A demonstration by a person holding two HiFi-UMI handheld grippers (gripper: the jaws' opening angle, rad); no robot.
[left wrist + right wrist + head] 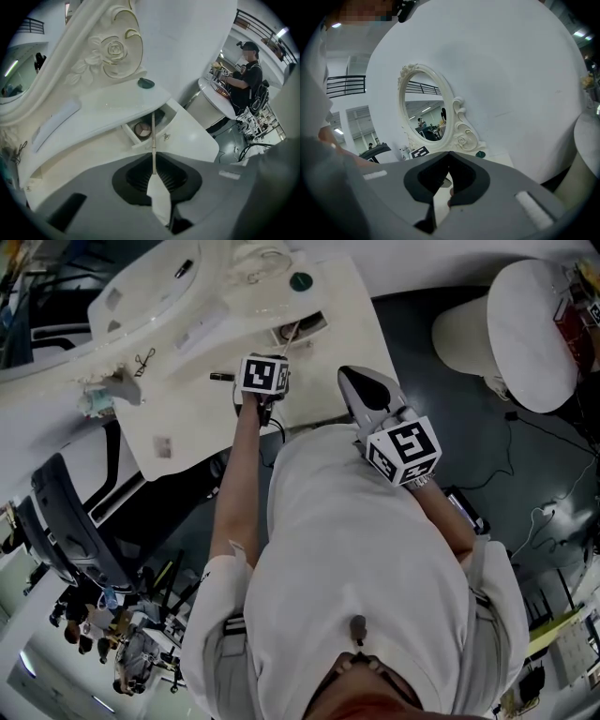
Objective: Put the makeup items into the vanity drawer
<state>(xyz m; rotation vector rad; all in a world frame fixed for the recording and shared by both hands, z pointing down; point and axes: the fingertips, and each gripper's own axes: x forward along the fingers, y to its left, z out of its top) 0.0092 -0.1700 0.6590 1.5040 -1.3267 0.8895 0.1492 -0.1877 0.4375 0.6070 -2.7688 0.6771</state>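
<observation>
The white vanity [309,381] has a small drawer [302,329] standing open, with a round item [142,130] inside. My left gripper [153,157] is shut on a thin pale makeup stick [153,136]. The stick points down at the open drawer [161,123], its far end over it. In the head view the left gripper [274,367] hangs over the tabletop just in front of the drawer. My right gripper [361,390] is to the right, at the vanity's front edge. Its jaws [449,154] meet at the tips with nothing between them.
A dark green round item [300,281] sits on the shelf above the drawer. A small black tube [222,377] and a clip [142,362] lie on the tabletop left of my left gripper. The oval mirror [423,107] stands behind. A white round stool [520,329] is right, a black chair [66,521] left.
</observation>
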